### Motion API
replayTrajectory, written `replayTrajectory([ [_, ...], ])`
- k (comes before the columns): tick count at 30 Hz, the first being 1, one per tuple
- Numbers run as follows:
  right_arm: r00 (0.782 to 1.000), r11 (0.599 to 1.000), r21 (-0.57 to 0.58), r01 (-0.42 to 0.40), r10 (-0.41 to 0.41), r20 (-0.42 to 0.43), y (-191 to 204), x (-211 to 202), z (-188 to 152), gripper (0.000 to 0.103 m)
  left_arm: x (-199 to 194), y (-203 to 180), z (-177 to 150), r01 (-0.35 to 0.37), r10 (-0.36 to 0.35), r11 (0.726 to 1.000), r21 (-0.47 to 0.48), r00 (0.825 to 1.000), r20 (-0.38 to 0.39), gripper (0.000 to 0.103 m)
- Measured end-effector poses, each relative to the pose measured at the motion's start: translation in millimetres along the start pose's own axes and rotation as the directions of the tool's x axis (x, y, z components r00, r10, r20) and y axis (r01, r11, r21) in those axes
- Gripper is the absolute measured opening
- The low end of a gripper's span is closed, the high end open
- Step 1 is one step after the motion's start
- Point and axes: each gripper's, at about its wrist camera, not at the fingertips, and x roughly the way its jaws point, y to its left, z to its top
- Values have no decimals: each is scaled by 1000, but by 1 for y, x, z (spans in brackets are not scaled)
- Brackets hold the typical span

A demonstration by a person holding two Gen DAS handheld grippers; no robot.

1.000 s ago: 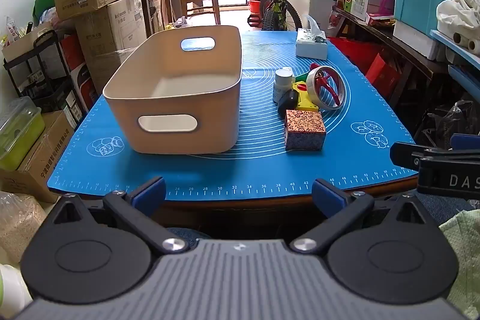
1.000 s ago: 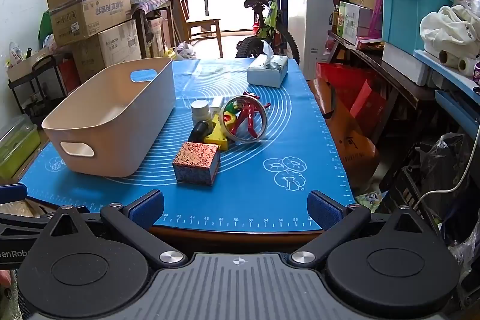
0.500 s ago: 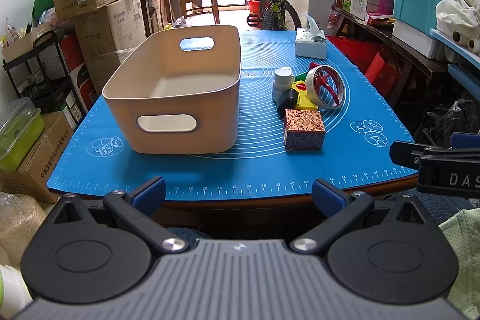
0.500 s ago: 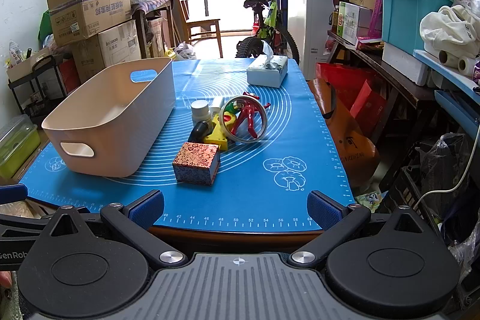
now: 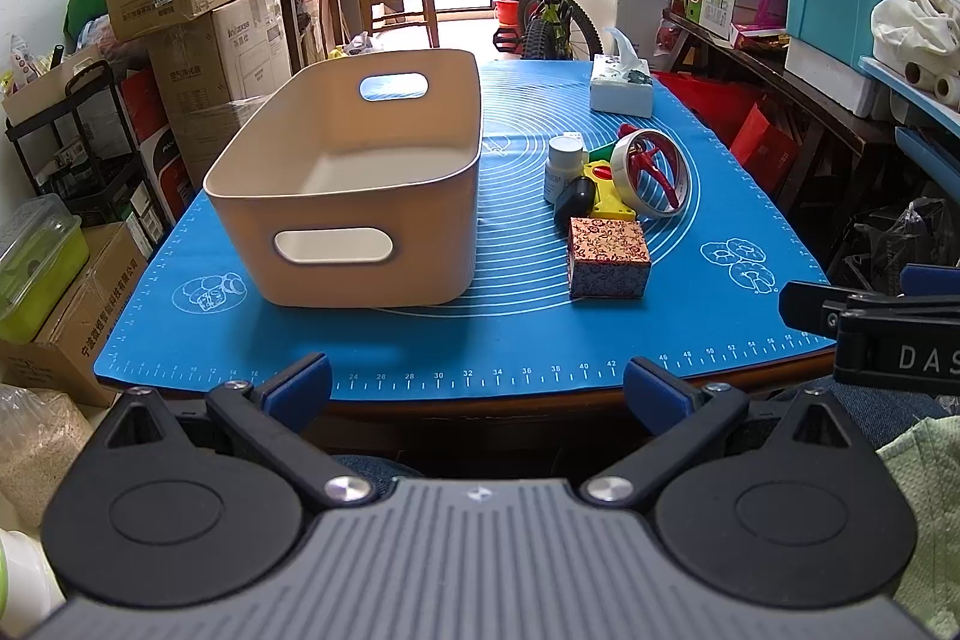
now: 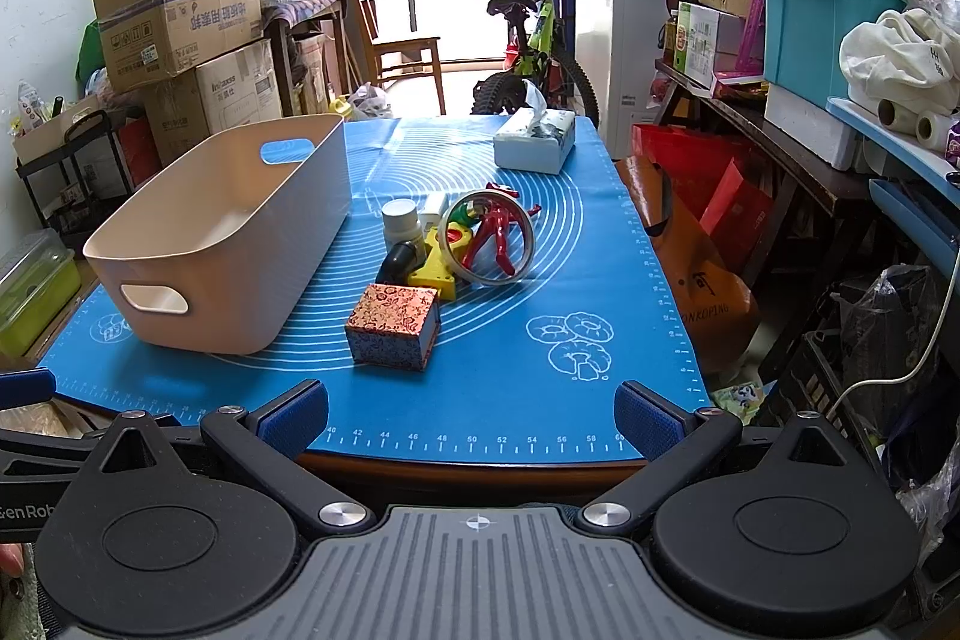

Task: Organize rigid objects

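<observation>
Basically nothing has changed over the last second: both views match the earlier ones, the items sit where they were, and both claws hang back off the near edge of the surface (image 5: 600, 403), so the task looks not yet started. The left claw (image 5: 477, 388) is spread wide, holding and touching nothing; the right claw (image 6: 471, 412) is likewise wide and empty. The bin (image 5: 354, 178) stands on the left half of the blue mat (image 5: 690, 316), apparently empty inside. The things to sort are clustered just right of it: a patterned box (image 6: 393, 325) nearest the claws, then a black oval thing (image 6: 399, 262) leaning on a yellow toy (image 6: 435, 268), a white bottle (image 6: 401, 220), and a tape roll (image 6: 495, 235) standing on edge with a red clamp (image 6: 498, 232) poking through it. A tissue box (image 6: 534, 139) sits at the far end, well apart. Likely first pick is the patterned box, since it's closest and stands apart from the pile; the right claw is the nearer one to it. The rest touch each other, so pulling one may shift its neighbours.
</observation>
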Motion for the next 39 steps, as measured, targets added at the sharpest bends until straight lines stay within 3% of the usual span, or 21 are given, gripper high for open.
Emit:
replayTrajectory([
  [39, 1000, 1000, 1, 5, -5, 5, -1, 0, -3, 101, -1, 0, 0, -1, 1, 1000, 3, 1000, -2, 102],
])
